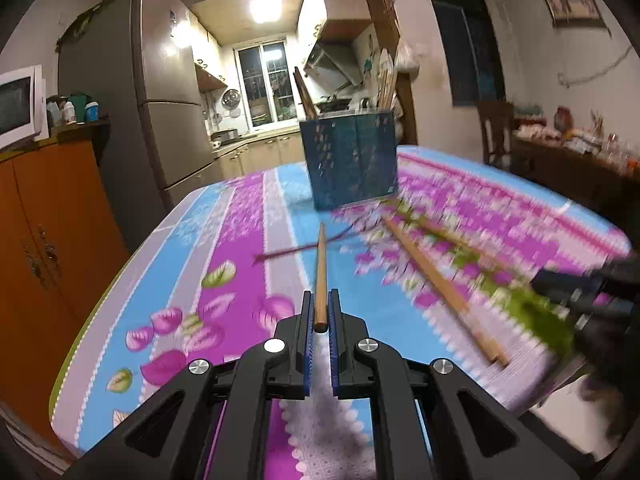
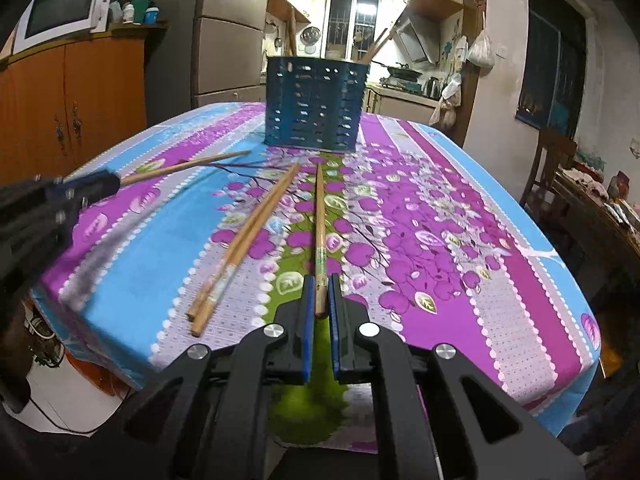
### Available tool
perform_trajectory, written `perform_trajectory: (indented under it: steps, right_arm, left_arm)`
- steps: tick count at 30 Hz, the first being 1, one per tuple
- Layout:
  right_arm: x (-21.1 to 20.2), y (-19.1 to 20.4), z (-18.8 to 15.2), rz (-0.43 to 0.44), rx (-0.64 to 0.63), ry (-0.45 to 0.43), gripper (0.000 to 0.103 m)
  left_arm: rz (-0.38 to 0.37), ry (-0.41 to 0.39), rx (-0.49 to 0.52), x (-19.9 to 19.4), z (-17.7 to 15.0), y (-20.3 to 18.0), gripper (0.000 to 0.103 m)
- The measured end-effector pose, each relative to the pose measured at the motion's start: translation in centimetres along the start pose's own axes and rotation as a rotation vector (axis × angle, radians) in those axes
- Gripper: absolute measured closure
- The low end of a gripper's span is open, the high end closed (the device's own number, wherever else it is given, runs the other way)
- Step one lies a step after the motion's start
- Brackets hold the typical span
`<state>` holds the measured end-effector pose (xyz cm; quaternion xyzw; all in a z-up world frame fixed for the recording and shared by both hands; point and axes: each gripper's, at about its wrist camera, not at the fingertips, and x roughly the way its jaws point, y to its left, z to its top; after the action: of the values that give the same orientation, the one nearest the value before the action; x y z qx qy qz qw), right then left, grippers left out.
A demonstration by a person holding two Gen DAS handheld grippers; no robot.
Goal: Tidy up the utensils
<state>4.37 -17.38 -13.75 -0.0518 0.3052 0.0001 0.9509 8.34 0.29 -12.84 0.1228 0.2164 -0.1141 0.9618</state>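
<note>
Two tools work over a worktop [image 2: 460, 216] covered with a cloth of purple flowers and blue stripes. The left tool [image 1: 320, 312] is clenched on the thick end of one wooden chopstick [image 1: 320, 268], which runs straight out from between its blue pads toward the far side, its thin tip over the cloth just short of the blue holder [image 1: 350, 160]. In the right wrist view the same tool shows at the left edge, with its chopstick slanting toward the holder's near left corner. The right tool [image 2: 320, 300] is likewise clenched on the butt end of a second chopstick [image 2: 320, 216], whose shaft lies along the cloth and points at the holder [image 2: 316, 104]. That holder, a dark blue perforated box, stands upright near the far edge of the worktop, with a few chopsticks already leaning inside it, their tops showing above its rim. A loose pair of chopsticks [image 2: 244, 244] lies on the cloth just left of the right tool's stick, side by side and touching, angled from near left to far right. In the left wrist view that pair [image 1: 444, 288] is blurred, to the right of the held stick.
</note>
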Motion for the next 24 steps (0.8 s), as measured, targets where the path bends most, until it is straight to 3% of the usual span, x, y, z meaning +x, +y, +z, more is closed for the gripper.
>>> perform_trajectory:
  steps: [4, 6, 9, 11, 14, 17, 24]
  right_arm:
    - [0.7, -0.6, -0.6, 0.002, 0.002, 0.006, 0.097]
    - [-0.1, -0.9, -0.7, -0.004, -0.004, -0.008, 0.096]
    - [-2.1, -0.7, -0.4, 0.033, -0.023, -0.064, 0.092]
    - [-2.9, 0.1, 0.1, 0.106, -0.047, -0.087, 0.092]
    - [-2.1, 1.5, 0.9, 0.181, -0.066, -0.074, 0.092]
    - [-1.2, 3.4, 1.2, 0.198, -0.139, -0.067, 0.092]
    - [0.3, 5.4, 0.7, 0.063, -0.267, -0.038, 0.093]
  left_arm:
    - [0.030, 0.054, -0.007, 1.3, -1.9, 0.3, 0.090]
    - [0.047, 0.059, -0.020, 0.9, -2.1, 0.8, 0.075]
    - [0.094, -0.002, -0.063, -1.7, -1.8, 2.7, 0.068]
    - [0.135, -0.060, -0.085, -3.6, -1.2, 3.8, 0.065]
    - [0.129, -0.078, -0.118, -4.5, -0.1, 4.5, 0.064]
    - [0.104, -0.086, -0.138, -4.6, 0.7, 4.2, 0.064]
    - [0.080, -0.061, -0.143, -4.0, 0.5, 4.1, 0.063]
